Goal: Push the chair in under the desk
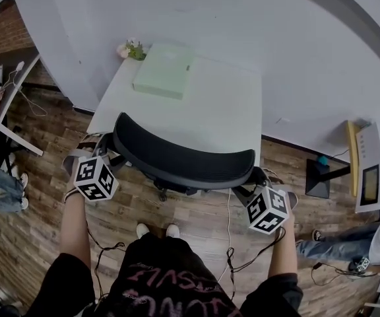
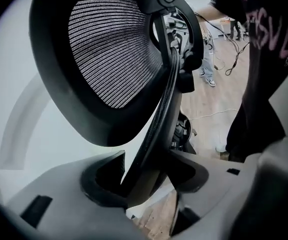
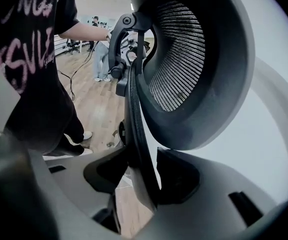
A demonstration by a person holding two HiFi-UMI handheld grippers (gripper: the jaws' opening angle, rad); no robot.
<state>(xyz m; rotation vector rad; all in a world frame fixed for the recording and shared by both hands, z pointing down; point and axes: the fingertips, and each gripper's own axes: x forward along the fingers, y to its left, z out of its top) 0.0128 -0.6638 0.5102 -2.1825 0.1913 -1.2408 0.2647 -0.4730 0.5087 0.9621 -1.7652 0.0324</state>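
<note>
Wood-plank floor (image 1: 196, 226) and a plain white wall frame a white tabletop (image 1: 233, 114) in the upper middle of the head view. On it, toward the upper left, lie a pale green box (image 1: 163, 70) and a small bunch of flowers (image 1: 132, 49). The chair (image 1: 183, 160) stands at the centre of the frame, its curved black backrest right against the near edge of the tabletop. The seat is hidden below.

The left gripper (image 1: 101, 152) sits at the left end of the backrest and the right gripper (image 1: 259, 185) at the right end. In the left gripper view the fingers (image 2: 54, 196) stand wide, astride the backrest's black rim (image 2: 159, 119), with a gap showing on one side, so they are not clamping it. The right gripper view shows the same: wide fingers (image 3: 234, 184), with the rim (image 3: 136, 134) running down between them.

The chair looks fairly heavy but should move easily under a steady level push. The rim is stiff and is the right place to bear on. The mesh (image 2: 109, 44) is soft and would only sag. Pressing evenly at both ends should stop the back swivelling. A push high on the back may tip it rather than move it.
</note>
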